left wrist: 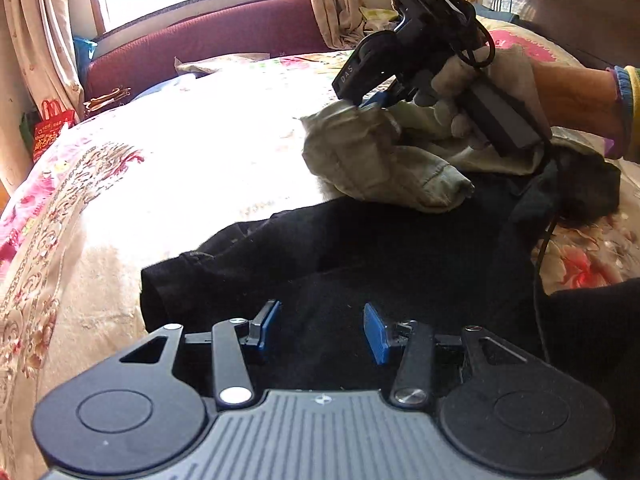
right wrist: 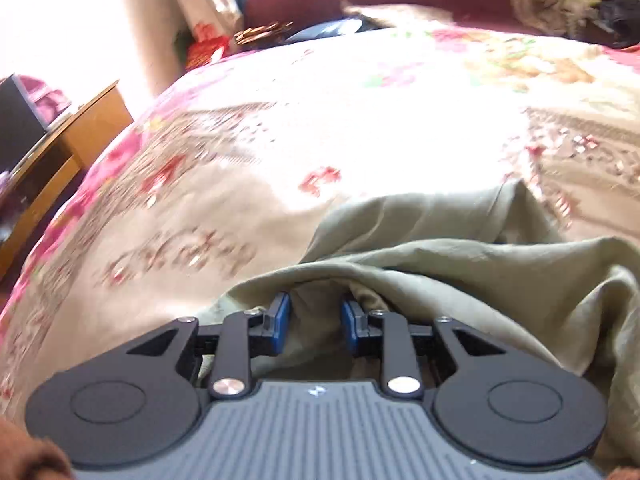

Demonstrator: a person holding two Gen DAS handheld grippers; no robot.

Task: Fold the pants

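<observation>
The right tongs [right wrist: 314,326] are seen pinching a fold of the khaki pants [right wrist: 460,264], bunched ahead and right of them on the bed [right wrist: 280,152]. The left tongs [left wrist: 322,330] are spread over a black garment [left wrist: 360,248], holding nothing. If dragged fast, the thin crumpled cloth could slip free.
</observation>
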